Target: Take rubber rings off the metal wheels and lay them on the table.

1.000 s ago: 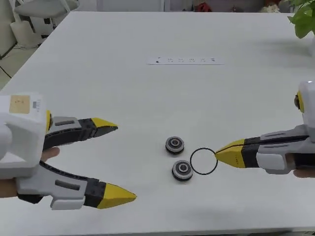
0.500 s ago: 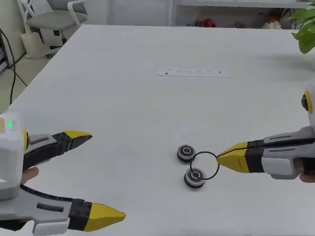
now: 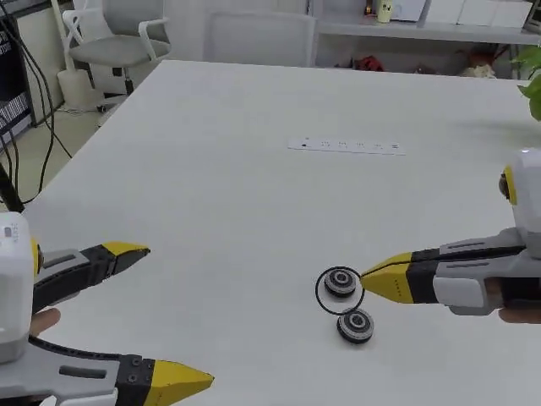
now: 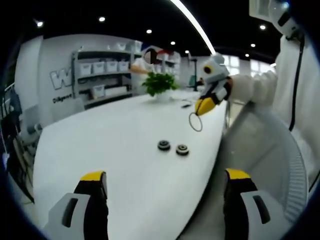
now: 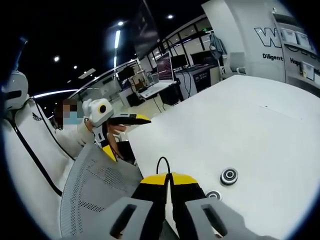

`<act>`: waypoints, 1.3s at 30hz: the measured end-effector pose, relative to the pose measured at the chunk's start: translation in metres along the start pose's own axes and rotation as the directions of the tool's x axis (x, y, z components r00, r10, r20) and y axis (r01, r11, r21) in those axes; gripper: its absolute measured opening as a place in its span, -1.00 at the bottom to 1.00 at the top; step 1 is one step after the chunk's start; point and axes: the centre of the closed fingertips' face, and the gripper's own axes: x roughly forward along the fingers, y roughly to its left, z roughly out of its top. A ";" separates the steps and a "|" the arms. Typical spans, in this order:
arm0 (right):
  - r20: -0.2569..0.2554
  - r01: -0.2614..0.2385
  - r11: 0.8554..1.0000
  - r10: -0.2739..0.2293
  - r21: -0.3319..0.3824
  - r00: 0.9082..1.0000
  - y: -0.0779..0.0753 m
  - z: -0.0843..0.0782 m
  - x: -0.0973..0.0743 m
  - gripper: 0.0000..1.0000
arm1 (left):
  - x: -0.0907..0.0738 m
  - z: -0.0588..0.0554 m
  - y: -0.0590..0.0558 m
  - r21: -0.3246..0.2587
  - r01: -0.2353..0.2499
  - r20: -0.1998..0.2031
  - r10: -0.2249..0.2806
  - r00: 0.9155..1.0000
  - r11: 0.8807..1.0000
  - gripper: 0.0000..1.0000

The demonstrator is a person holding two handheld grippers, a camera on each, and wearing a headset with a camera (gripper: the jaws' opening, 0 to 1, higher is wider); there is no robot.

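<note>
Two small metal wheels (image 3: 341, 282) (image 3: 356, 325) lie side by side on the white table (image 3: 254, 194); they also show as wheels (image 4: 163, 145) (image 4: 182, 149) and wheels (image 5: 229, 175) (image 5: 213, 195). My right gripper (image 3: 365, 283) is shut on a thin black rubber ring (image 3: 317, 290), which hangs just over the farther wheel. The ring (image 5: 158, 164) sticks up from the shut right gripper (image 5: 169, 177). My left gripper (image 3: 156, 315) stands open and empty at the near left, well apart from the wheels. From the left gripper (image 4: 165, 175) I see the right gripper (image 4: 205, 105) holding the ring (image 4: 190, 119).
A flush socket strip (image 3: 347, 145) sits in the tabletop farther back. An office chair (image 3: 118, 42) stands beyond the far left corner, and plant leaves (image 3: 532, 76) reach in at the right edge. A grey mesh chair back (image 5: 95, 190) is close behind me.
The right gripper has carried the ring leftward, from beside the two wheels to over the farther one. The left gripper has drawn away to the left, still open. The head camera tilted up.
</note>
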 end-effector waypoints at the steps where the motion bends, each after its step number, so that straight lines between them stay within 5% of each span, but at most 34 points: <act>1: -0.002 0.000 1.000 0.000 -0.001 1.000 0.000 0.001 0.003 -1.00 | 0.000 -0.001 0.002 0.000 -0.002 -0.001 0.002 1.000 1.000 0.96; 20: -0.131 0.005 0.999 0.000 0.044 0.991 -0.017 -0.023 0.061 -1.00 | 0.013 -0.007 0.005 0.005 0.034 -0.002 -0.034 0.999 0.999 0.88; 39: -0.224 0.072 0.992 -0.047 0.103 0.973 -0.050 -0.060 0.085 -1.00 | 0.019 -0.009 0.001 -0.011 0.051 0.011 -0.051 0.999 0.999 0.85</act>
